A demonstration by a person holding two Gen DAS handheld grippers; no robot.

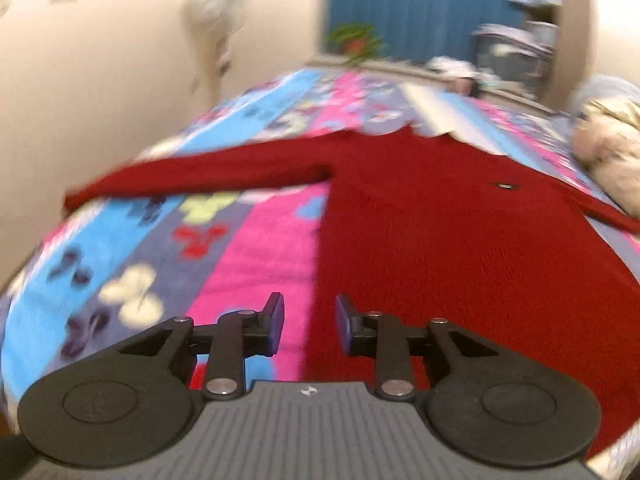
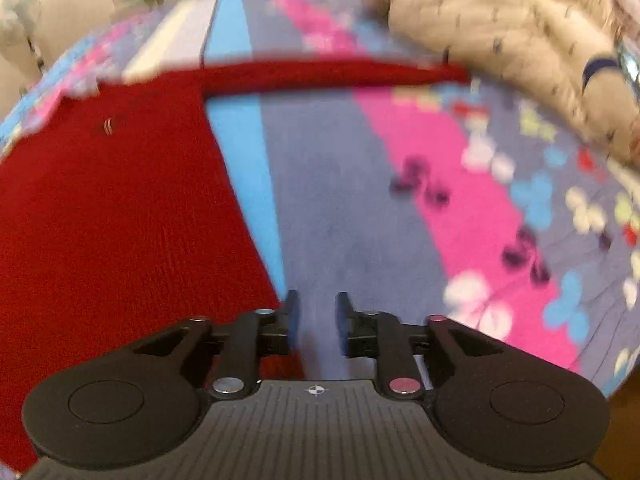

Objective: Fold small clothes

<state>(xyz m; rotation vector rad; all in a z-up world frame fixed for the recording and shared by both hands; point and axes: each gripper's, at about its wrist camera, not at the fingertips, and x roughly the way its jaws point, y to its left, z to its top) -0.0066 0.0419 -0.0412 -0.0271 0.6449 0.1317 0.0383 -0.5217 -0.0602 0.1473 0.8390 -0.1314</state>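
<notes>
A dark red knitted sweater (image 1: 440, 208) lies flat on the bed, front up, with a small dark badge on its chest. One sleeve (image 1: 208, 176) stretches out to the left. In the right wrist view the same sweater (image 2: 112, 200) fills the left side and its other sleeve (image 2: 328, 74) runs rightward. My left gripper (image 1: 310, 320) hovers over the sweater's lower left edge, jaws apart, nothing between them. My right gripper (image 2: 318, 316) hovers just off the sweater's lower right edge, jaws apart and holding nothing.
A striped blanket (image 1: 248, 248) with butterfly prints in pink, blue and grey covers the bed. A cream fluffy garment (image 2: 520, 40) lies at the right side, touching the sleeve end. A wall stands to the left, a blue curtain (image 1: 420, 4) and plant (image 1: 354, 40) at the far end.
</notes>
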